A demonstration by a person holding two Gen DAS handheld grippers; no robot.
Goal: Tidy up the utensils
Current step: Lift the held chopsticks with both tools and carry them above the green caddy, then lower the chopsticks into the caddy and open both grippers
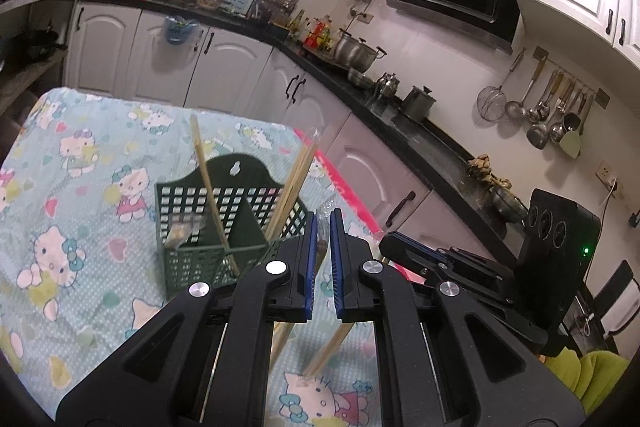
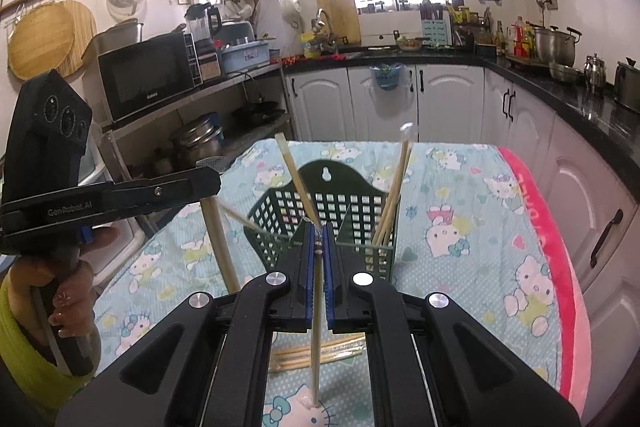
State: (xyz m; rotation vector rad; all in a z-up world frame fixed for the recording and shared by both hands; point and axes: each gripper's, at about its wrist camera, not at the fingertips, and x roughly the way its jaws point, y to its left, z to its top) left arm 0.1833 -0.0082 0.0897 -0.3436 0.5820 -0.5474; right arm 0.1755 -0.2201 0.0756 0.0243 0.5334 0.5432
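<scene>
A dark green slotted utensil basket [image 1: 224, 223] stands on the Hello Kitty tablecloth; it also shows in the right wrist view [image 2: 324, 211]. Wrapped wooden chopsticks lean in both its compartments [image 1: 208, 179] [image 2: 394, 187]. My left gripper [image 1: 323, 227] is shut on a wrapped chopstick pair [image 1: 328, 351] that hangs below the jaws, just right of the basket. My right gripper [image 2: 319, 239] is shut on a single chopstick [image 2: 316, 331] held upright, its lower end touching the cloth in front of the basket. The left gripper [image 2: 208, 183] appears at the left of the right wrist view with its chopsticks [image 2: 220, 251].
More wrapped chopsticks [image 2: 320, 353] lie flat on the cloth near me. A pink towel [image 2: 552, 267] edges the table's right side. White cabinets and a black counter [image 2: 560, 95] with pots surround the table. The right gripper's body [image 1: 500, 267] sits close on the right.
</scene>
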